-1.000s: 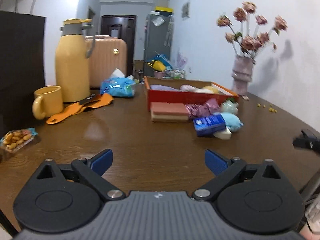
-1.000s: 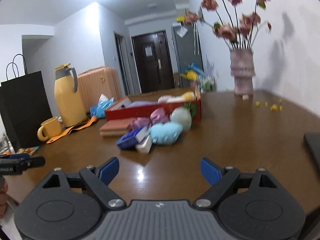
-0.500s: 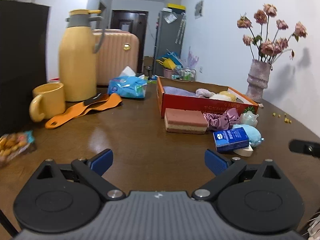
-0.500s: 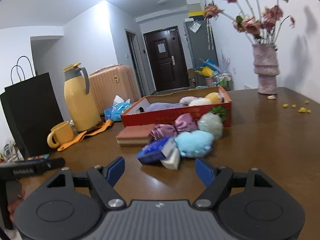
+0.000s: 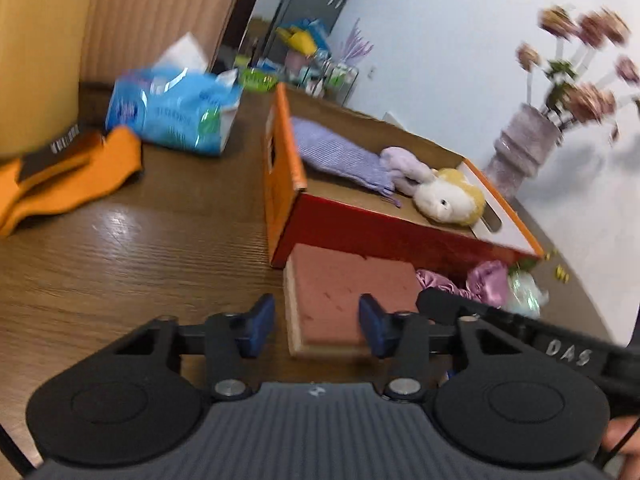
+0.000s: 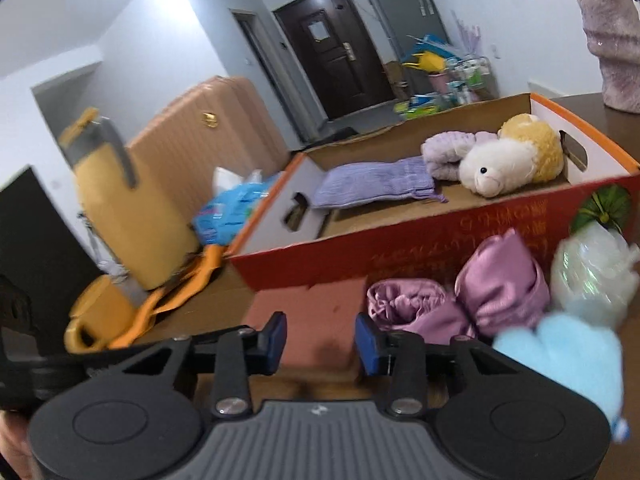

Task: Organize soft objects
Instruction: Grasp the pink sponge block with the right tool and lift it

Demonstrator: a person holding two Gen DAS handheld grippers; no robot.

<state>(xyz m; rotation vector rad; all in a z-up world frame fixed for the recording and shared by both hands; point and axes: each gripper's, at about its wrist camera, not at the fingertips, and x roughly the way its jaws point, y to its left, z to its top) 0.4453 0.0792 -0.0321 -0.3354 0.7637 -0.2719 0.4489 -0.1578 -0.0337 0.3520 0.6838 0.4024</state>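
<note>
clutter runs along the brown wooden table (image 5: pixel 120 264): at the far left a folded orange cloth strap (image 5: pixel 68 180), then a crinkly blue plastic tissue pack (image 5: pixel 172 114), then the open red-and-orange cardboard box (image 5: pixel 360 232), which already holds a lilac knitted pouch (image 5: pixel 336 158) and a cream-and-yellow plush toy (image 5: pixel 448 200). just in front of the box's near wall lies the flat pink rectangular sponge block (image 5: pixel 344 300) with a tan underlayer, and both tools are over it. the left gripper (image 5: pixel 316 328) has its blue pads either side of the block's near end, jaws closing, the left pad apart from the edge; whether the right pad touches i cannot tell. the right gripper (image 6: pixel 320 340) hangs over the same block from the other side, jaws also closing, the block between them but not visibly pinched. to the right of the block sit two bunched purple satin scrunchies (image 6: pixel 460 304), a pale blue fluffy plush (image 6: pixel 560 356) and a translucent white mesh bath puff (image 6: pixel 592 276). i'd judge the sponge light and squashy, likely to bow if pinched at one corner, so taking it across its short sides near the middle looks safest. far right stands a grey ribbed vase of dried flowers (image 5: pixel 520 152).
</note>
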